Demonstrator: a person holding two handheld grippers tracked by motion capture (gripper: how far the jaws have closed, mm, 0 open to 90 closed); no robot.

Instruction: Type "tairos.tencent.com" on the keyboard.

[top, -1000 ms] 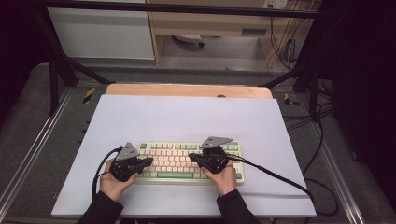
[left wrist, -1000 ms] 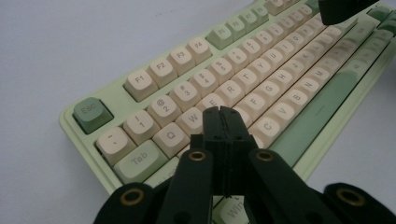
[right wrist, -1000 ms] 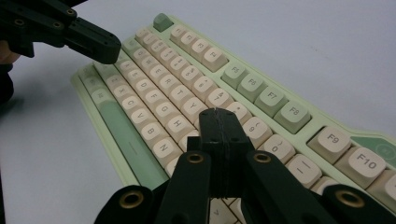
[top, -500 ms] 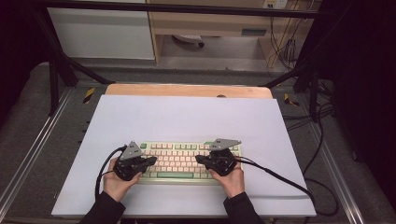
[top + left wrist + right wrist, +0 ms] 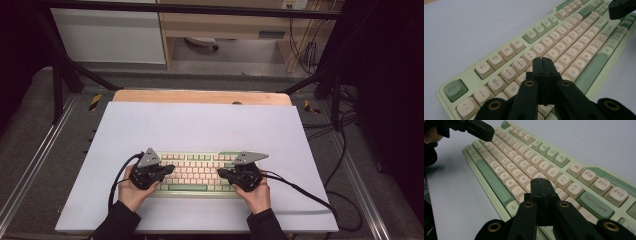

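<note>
My left gripper (image 5: pixel 543 61) and right gripper (image 5: pixel 540 181) are both clenched with nothing between the jaws, poised over the green-and-cream keyboard (image 5: pixel 200 170), which lies on the pale table sheet (image 5: pixel 200 125) before me.

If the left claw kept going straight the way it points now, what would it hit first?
Most likely the keyboard: the left claw, jaws closed, angles down over the letter rows near R and T. Depth is unclear, so the exact key is a guess.
</note>
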